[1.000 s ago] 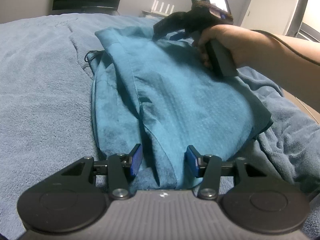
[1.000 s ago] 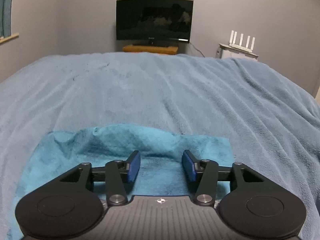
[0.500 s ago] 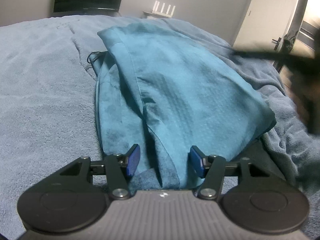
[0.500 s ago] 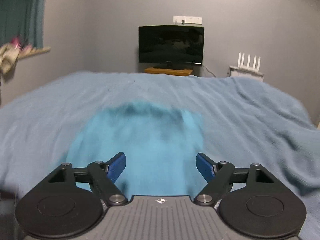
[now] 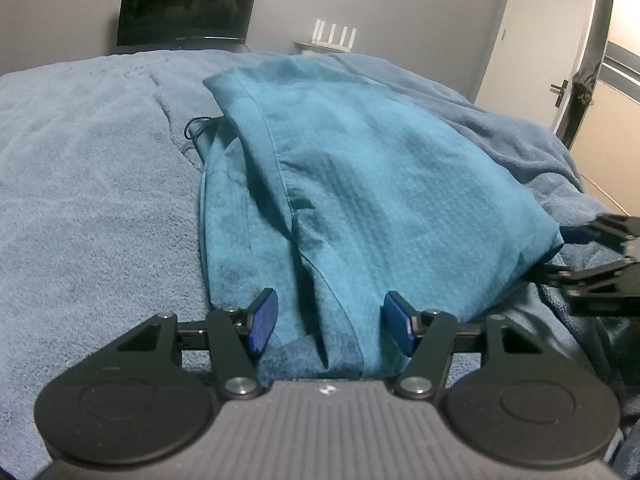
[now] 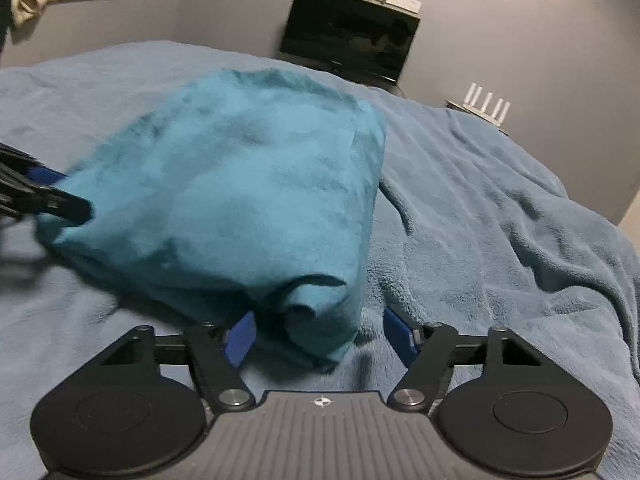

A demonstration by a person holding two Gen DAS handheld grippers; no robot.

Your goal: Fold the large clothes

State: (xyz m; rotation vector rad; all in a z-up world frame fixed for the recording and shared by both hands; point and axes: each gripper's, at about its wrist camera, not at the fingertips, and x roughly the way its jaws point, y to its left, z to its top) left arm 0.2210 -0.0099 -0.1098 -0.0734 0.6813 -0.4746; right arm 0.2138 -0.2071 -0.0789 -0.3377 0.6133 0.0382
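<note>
Shirt (image 5: 360, 184), teal and folded into a bundle, lies on my bed's blue blanket (image 5: 88, 184); I see nothing on the bed that holds anything. My left gripper (image 5: 330, 322) sits at the bundle's near end, fingers (image 5: 262, 322) spread wide to either side of the cloth, which lies loose between them, not pinched. My right gripper (image 6: 318, 338) is at a rolled corner of the shirt (image 6: 248, 184), fingers (image 6: 398, 334) likewise wide with the corner between them. In the left view it shows at the shirt's right edge (image 5: 600, 268). Blanket runs bare to the left and beyond the bundle. A TV (image 6: 348, 36) and a router (image 6: 486, 106) stand past the bed's far edge, a door (image 5: 536, 36) to the right.
</note>
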